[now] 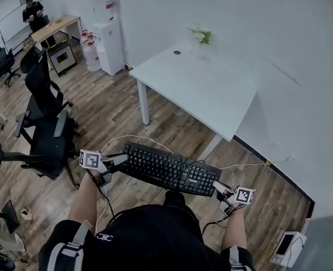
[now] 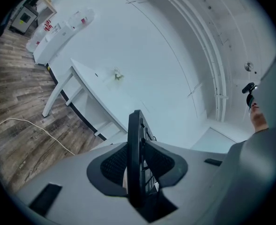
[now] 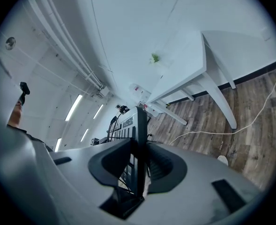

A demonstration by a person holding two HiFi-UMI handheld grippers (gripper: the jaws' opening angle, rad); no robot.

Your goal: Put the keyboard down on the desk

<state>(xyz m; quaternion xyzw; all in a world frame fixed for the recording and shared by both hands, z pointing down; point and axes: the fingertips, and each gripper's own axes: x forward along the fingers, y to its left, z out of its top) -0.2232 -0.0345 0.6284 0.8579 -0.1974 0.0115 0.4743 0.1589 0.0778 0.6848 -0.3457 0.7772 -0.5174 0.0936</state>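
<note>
A black keyboard (image 1: 169,169) hangs in the air in front of the person, over the wood floor, short of the white desk (image 1: 203,86). My left gripper (image 1: 116,161) is shut on the keyboard's left end and my right gripper (image 1: 218,186) is shut on its right end. In the left gripper view the keyboard (image 2: 136,158) stands edge-on between the jaws, which press on both its faces. The right gripper view shows the keyboard (image 3: 138,153) clamped the same way. Its white cable (image 1: 133,138) trails down to the floor. The desk (image 2: 102,97) lies ahead.
A small plant (image 1: 201,35) stands at the desk's far edge by the wall. Black office chairs (image 1: 47,123) stand on the left. A water dispenser (image 1: 108,41) is against the far wall. A white device (image 1: 285,246) lies on the floor at the right.
</note>
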